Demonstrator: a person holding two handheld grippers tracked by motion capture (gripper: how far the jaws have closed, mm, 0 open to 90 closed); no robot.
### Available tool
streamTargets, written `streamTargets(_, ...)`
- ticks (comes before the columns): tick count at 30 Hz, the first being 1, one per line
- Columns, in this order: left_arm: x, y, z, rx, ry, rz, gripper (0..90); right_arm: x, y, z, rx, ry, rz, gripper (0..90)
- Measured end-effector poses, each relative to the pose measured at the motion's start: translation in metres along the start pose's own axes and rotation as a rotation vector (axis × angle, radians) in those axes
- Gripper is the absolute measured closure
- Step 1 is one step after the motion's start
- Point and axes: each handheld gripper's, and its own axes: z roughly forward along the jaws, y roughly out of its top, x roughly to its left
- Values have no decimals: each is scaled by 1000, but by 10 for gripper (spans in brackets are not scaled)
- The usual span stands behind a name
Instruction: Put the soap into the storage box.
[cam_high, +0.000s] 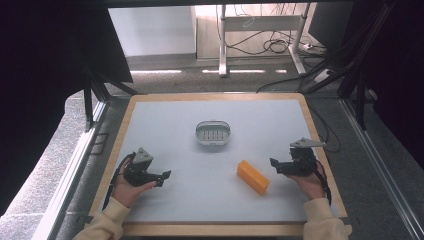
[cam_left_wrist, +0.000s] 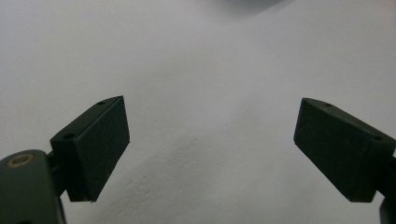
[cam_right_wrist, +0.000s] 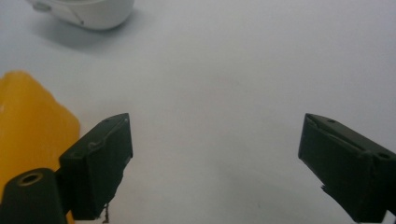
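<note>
An orange block (cam_high: 253, 177) lies flat on the white table top (cam_high: 210, 200), right of centre near the front. Behind it, at the middle, stands a small white-and-grey oval dish (cam_high: 213, 133). My left gripper (cam_high: 165, 178) rests low at the front left, jaws wide apart over bare white surface, nothing between them (cam_left_wrist: 212, 149). My right gripper (cam_high: 273, 164) sits at the front right, just right of the block, also open and empty (cam_right_wrist: 215, 158). In the right gripper view the orange block (cam_right_wrist: 32, 126) lies left of the left jaw and the dish (cam_right_wrist: 88, 11) is at the top left.
A wooden rim (cam_high: 320, 150) frames the table top. Black frame posts (cam_high: 360, 95) stand at both sides. Beyond the far edge are a desk leg (cam_high: 222, 45) and cables on the floor (cam_high: 275, 47).
</note>
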Motion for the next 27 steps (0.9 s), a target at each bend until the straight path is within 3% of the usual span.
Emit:
streamTargets(5, -3, -2, 0, -10, 45, 15, 104, -3, -5, -4, 3, 10, -14, 104)
streamTargets(8, -3, -6, -4, -12, 69, 1, 145, -5, -8, -8, 7, 5, -36, 122)
streamTargets(17, -3, -12, -16, -22, 66, -8, 191, -4, -6, -15, 3, 34, -32, 149)
streamTargets(27, -5, -17, -12, -28, 64, 22, 195, -5, 0, -17, 13, 43, -25, 184)
